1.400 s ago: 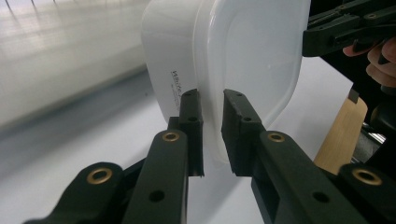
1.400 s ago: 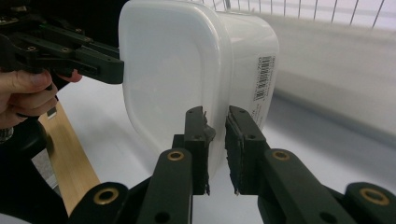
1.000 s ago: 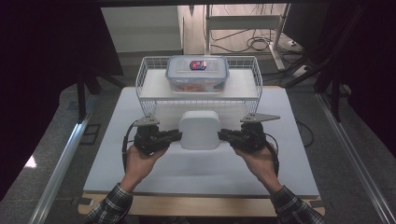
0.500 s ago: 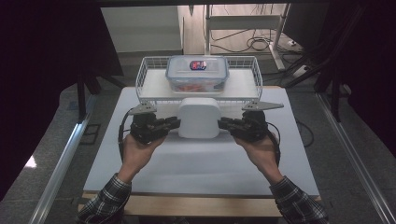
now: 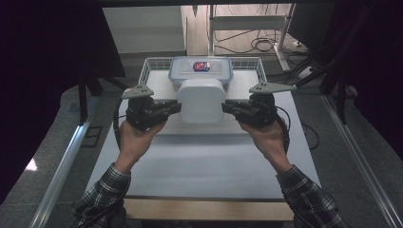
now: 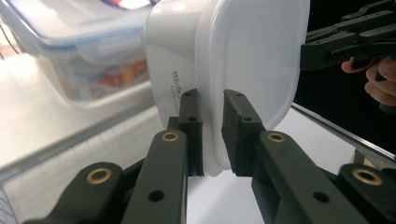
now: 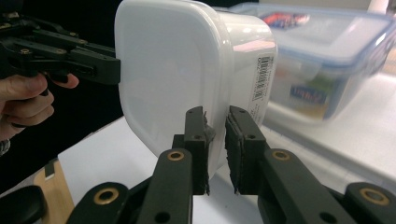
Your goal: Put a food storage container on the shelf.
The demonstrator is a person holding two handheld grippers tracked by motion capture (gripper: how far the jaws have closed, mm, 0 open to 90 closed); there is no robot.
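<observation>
A white table (image 5: 199,166) with a pale wooden front edge carries a white wire basket (image 5: 147,71) at its far end. A clear lidded container (image 5: 223,71) with a blue-edged lid sits inside that basket.

White lidded plastic tub (image 5: 200,100), level, lifted off the table before the wire basket (image 5: 151,66)

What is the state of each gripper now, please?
Left gripper: shut on the rim of the white box.
Right gripper: shut on the opposite rim of the white box.
</observation>
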